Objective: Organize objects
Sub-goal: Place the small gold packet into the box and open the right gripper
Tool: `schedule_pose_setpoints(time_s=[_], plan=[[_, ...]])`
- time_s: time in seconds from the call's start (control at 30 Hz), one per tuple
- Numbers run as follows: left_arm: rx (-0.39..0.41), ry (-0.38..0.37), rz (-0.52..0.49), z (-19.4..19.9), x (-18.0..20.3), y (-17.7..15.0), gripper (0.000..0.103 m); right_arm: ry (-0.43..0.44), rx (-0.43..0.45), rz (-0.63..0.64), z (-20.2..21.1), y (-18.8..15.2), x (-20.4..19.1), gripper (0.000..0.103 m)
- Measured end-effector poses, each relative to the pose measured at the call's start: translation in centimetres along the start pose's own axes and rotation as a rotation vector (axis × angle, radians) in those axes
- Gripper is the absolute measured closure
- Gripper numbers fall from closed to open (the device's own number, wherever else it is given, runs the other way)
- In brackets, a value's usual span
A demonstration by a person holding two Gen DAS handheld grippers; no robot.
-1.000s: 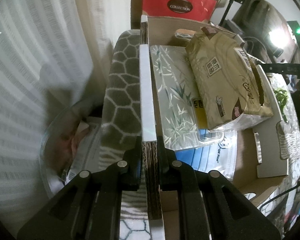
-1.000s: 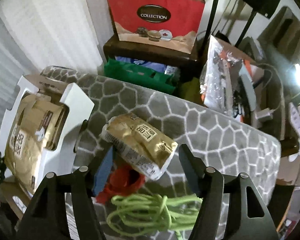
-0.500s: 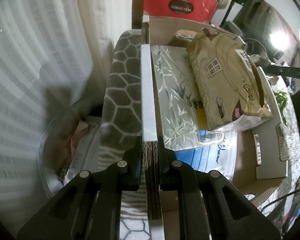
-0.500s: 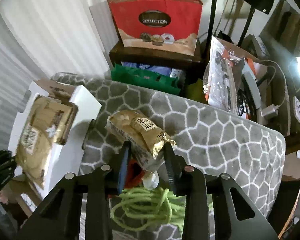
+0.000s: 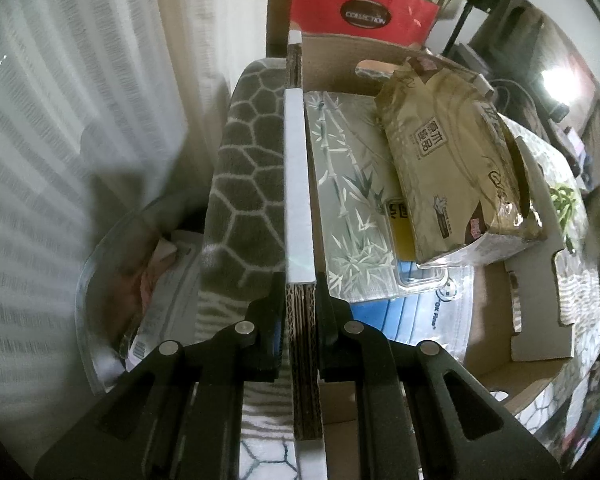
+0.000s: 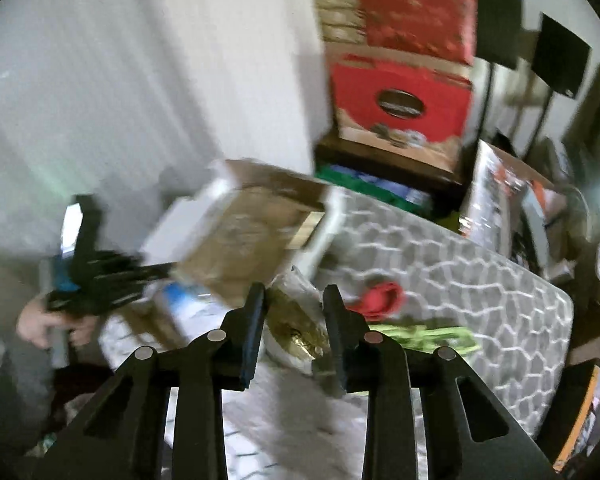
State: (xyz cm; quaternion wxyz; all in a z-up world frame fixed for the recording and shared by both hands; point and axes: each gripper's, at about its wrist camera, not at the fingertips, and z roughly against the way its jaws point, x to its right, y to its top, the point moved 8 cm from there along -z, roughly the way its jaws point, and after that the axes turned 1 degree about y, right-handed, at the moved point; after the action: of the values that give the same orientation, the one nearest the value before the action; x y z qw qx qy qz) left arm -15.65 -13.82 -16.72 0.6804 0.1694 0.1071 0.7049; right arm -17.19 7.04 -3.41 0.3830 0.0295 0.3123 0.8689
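Note:
My left gripper (image 5: 300, 280) is shut on the upright corrugated wall (image 5: 298, 184) of the open cardboard box (image 5: 496, 312). Inside lie a silver bamboo-print pack (image 5: 348, 184), a large gold tissue pack (image 5: 448, 160) on top of it, and a blue-and-white pack (image 5: 420, 312). In the blurred right wrist view my right gripper (image 6: 294, 292) has its jaws closing on a small gold pack (image 6: 296, 320), which sits between the pads, raised off the grey hexagon-patterned cover (image 6: 460, 272). The box (image 6: 240, 240) is ahead and to the left of it.
A red item (image 6: 380, 298) and a coiled green cord (image 6: 432, 336) lie on the cover. A red gift bag (image 6: 400, 100) stands on a dark shelf behind. A person's hand (image 6: 48, 324) is at the left. A clear tub (image 5: 112, 280) sits beside the box by the curtain.
My right gripper closed on the small gold pack, lifted it off the cover and swung toward the box. The left gripper kept still on the box wall.

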Motion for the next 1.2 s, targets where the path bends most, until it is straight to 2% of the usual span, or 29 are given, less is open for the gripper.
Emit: schedule_pose_setpoints(time_s=[0.17,0.4,0.5,0.63,0.77,0.83,0.9,0.93,1.07,1.2], plan=[[-0.001,0.003,0.003,0.0,0.0,0.0,0.092,0.048,-0.044,0.042,-1.1,-1.4,-4.1,0.081],[-0.002,0.009,0.002,-0.1,0.0,-0.1,0.092,0.05,-0.034,-0.007,-1.9,-1.1,-4.1,0.081],[-0.005,0.008,0.005,-0.2,-0.1,-0.1,0.092,0.076,-0.037,-0.023,-2.2,-0.7,-4.5,0.083],[-0.006,0.01,0.005,-0.2,-0.1,-0.1,0.092,0.098,-0.055,0.017,-2.5,-0.1,-6.5,0.085],[-0.004,0.009,0.004,-0.2,-0.1,0.0,0.092,0.065,-0.081,0.097,-3.8,0.0,-8.5,0.083],[-0.005,0.008,0.004,-0.2,0.0,-0.1,0.092,0.072,-0.086,0.112,-4.2,0.1,-9.3,0.077],[-0.006,0.009,0.003,-0.2,0.0,0.0,0.092,0.075,-0.09,0.118,-4.3,0.2,-9.7,0.047],[-0.005,0.009,0.002,-0.2,0.0,-0.1,0.092,0.068,-0.084,0.125,-4.2,0.2,-9.8,0.043],[-0.005,0.009,0.002,-0.2,0.0,-0.1,0.092,0.052,-0.057,0.142,-3.1,0.4,-9.7,0.044],[-0.003,0.008,0.005,-0.1,0.1,-0.1,0.092,0.033,-0.038,0.112,-2.1,0.8,-7.8,0.044]])
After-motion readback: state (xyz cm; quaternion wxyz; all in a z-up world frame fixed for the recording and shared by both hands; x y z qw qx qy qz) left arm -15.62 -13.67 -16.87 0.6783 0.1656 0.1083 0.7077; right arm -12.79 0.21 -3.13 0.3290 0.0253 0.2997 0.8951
